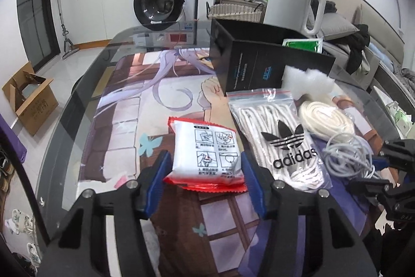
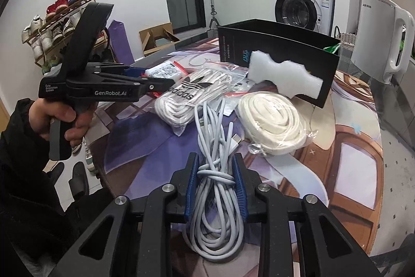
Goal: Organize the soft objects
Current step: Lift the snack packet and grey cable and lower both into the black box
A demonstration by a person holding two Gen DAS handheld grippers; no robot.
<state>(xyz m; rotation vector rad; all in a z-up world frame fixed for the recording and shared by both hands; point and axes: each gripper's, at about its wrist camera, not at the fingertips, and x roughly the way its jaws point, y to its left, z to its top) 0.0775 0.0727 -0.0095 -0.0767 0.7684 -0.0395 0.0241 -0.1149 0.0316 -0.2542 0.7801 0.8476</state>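
Note:
My left gripper (image 1: pixel 205 165) is shut on a white and red packet (image 1: pixel 206 151) that rests on the printed mat. It also shows from the side in the right wrist view (image 2: pixel 145 79), with the packet (image 2: pixel 167 72) beyond it. My right gripper (image 2: pixel 215 170) is shut on a bundle of grey-white cables (image 2: pixel 215 199), which also shows in the left wrist view (image 1: pixel 347 157). An Adidas bag of white laces (image 1: pixel 280 139) (image 2: pixel 189 95), a coil of white cord in plastic (image 2: pixel 272 121) (image 1: pixel 326 118) and a white foam piece (image 2: pixel 285 74) (image 1: pixel 306 78) lie beyond.
An open black box (image 1: pixel 259 61) (image 2: pixel 280 43) stands behind the soft items, with a green packet (image 1: pixel 302 44) in it. A white kettle (image 1: pixel 293 1) (image 2: pixel 381 35) stands behind it. The glass table edge (image 1: pixel 67 118) runs at the left.

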